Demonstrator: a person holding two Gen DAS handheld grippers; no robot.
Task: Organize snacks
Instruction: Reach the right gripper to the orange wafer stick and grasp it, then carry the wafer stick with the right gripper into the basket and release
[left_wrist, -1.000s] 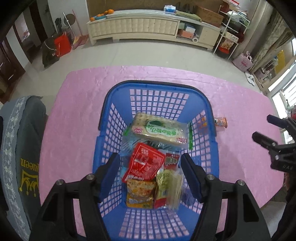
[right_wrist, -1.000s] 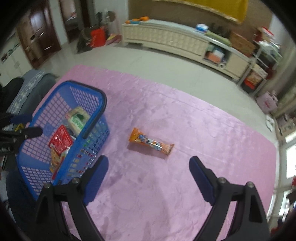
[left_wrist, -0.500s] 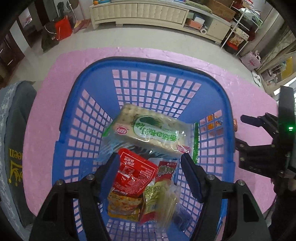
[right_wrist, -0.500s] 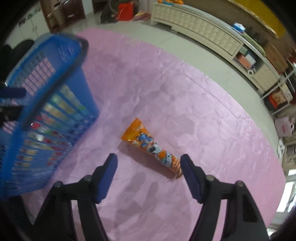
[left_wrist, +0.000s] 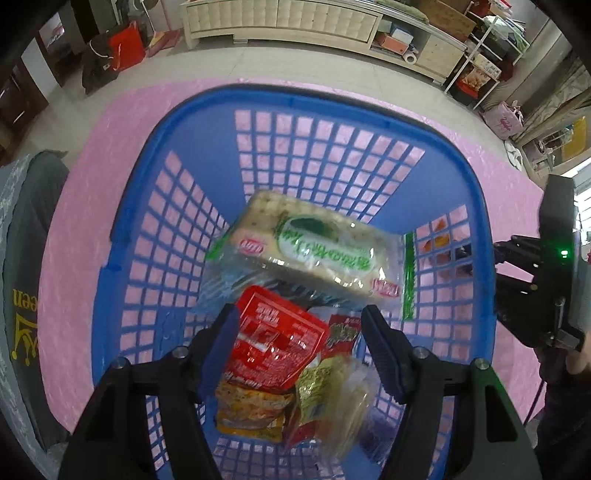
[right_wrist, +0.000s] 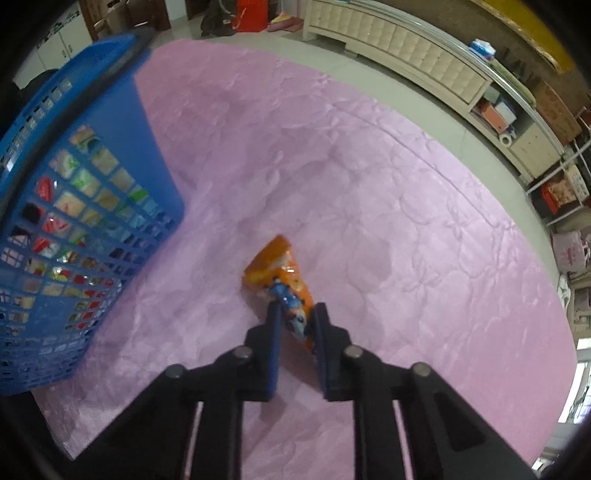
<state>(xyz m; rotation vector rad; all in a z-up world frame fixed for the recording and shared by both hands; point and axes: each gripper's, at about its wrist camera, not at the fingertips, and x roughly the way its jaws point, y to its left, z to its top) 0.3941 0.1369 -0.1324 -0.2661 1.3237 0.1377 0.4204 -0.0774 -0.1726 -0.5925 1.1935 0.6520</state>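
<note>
Closing: right gripper (right_wrist: 295, 317) jaws coming together on the orange snack packet (right_wrist: 280, 280), packet between the pads and already pinched near its lower end; upper end flares out ahead of the fingers.
Packet location: lying on the pink tablecloth (right_wrist: 369, 166), just beside the blue basket (right_wrist: 55, 206) but apart from it, outside its right wall.
Left gripper: left gripper (left_wrist: 299, 332) jaws apart, about half spread, hanging inside the basket over the red packet (left_wrist: 273, 343); pads do not seem to press on anything, nothing held as far as I can tell.
Basket contents: cracker pack (left_wrist: 310, 254) lying tilted on top, red packet below it, yellow and green packets at the bottom near the camera; fairly full at the near end.
Step in hand: grasp of the last loose snack, judged from one packet left on the cloth.
Grip tip: finish the squeeze before lifting; thin crinkly film may slip, so pads should bite across the packet body, not only the sealed edge.
Lift tip: go straight up to clear the basket rim, then across; dragging would bunch the cloth.
Drop spot: far end of the basket looks emptier, aim there.
Risk: left gripper sits in the basket, so the two tools could collide; moving it aside first would help.
Other view: right gripper's body (left_wrist: 535, 280) visible past the basket's right wall.
</note>
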